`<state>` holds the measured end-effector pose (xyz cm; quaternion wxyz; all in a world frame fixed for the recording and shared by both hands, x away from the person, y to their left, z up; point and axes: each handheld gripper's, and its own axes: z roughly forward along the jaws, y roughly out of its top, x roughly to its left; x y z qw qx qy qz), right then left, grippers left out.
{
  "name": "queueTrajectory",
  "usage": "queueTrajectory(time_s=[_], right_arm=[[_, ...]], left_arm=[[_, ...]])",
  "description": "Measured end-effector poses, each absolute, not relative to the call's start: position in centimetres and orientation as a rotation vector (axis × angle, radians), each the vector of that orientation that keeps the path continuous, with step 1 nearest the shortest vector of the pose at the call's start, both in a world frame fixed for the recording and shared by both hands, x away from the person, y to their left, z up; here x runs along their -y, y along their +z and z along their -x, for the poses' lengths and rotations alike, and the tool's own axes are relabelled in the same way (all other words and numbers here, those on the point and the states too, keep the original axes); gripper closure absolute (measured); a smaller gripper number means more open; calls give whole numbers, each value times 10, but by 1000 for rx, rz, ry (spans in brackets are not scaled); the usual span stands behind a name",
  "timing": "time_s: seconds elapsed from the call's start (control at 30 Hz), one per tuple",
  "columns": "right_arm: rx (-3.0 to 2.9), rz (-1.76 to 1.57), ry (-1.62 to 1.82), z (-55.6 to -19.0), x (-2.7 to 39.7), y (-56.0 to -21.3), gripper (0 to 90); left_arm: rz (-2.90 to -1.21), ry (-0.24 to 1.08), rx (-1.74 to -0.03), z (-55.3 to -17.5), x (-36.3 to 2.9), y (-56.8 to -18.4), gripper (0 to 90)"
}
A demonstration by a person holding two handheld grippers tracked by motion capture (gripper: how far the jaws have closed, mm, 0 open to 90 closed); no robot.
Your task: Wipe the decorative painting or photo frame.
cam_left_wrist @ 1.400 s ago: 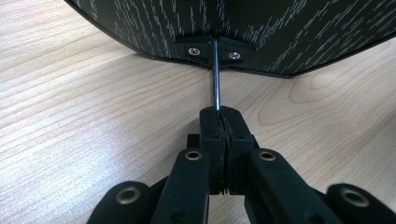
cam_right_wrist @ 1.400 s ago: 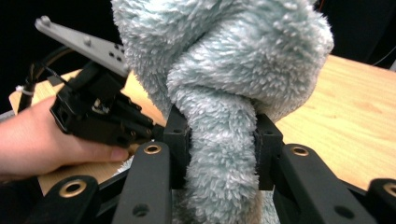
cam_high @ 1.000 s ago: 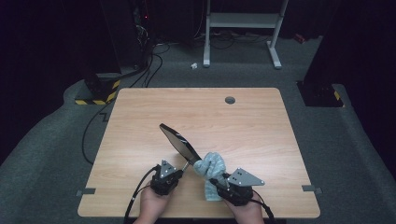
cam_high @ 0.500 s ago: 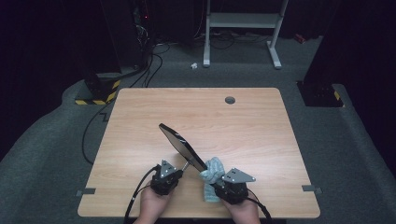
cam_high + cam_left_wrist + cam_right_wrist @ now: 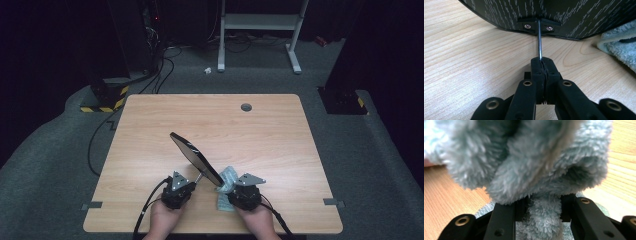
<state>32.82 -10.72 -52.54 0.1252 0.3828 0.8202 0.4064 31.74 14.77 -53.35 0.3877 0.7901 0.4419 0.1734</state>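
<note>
Left gripper [image 5: 541, 63] jaws clamp the mirror's [image 5: 195, 157] stem; right gripper [image 5: 542, 205] jaws pinch view-blocking cloth [image 5: 529, 157].

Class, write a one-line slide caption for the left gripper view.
Left gripper shut on the mirror's thin metal rod, cloth alongside.

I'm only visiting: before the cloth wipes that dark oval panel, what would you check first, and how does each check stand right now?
1. Left gripper clamped on the thin metal stem of the panel: ok.
2. Panel raised at a tilt over the table: ok.
3. Right gripper pinching the blue cloth: ok.
4. Cloth beside the panel's near end: ok.
5. Cloth pressing on the panel face: cannot tell.
6. Panel's two mounting screws tight: cannot tell.
</note>
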Motion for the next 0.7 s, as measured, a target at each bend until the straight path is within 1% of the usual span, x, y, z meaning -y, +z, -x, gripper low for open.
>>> queueTrajectory(time_s=[0.13,0.23,0.43,0.6,0.7], right_arm=[[-2366,-1107,1231,-319,113,-517,657],[-2335,-1092,1273,-309,120,-507,657],[-2269,-1033,1386,-288,124,-482,657],[-2209,-958,1453,-283,118,-457,656],[-2193,-936,1458,-284,117,-451,655]], left_arm=[[-2014,448,-1122,-317,-147,-533,886],[-2029,473,-1108,-317,-146,-533,886],[-2029,479,-1106,-317,-146,-533,886],[-2029,482,-1106,-316,-145,-533,886],[-2032,486,-1104,-316,-145,-533,886]])
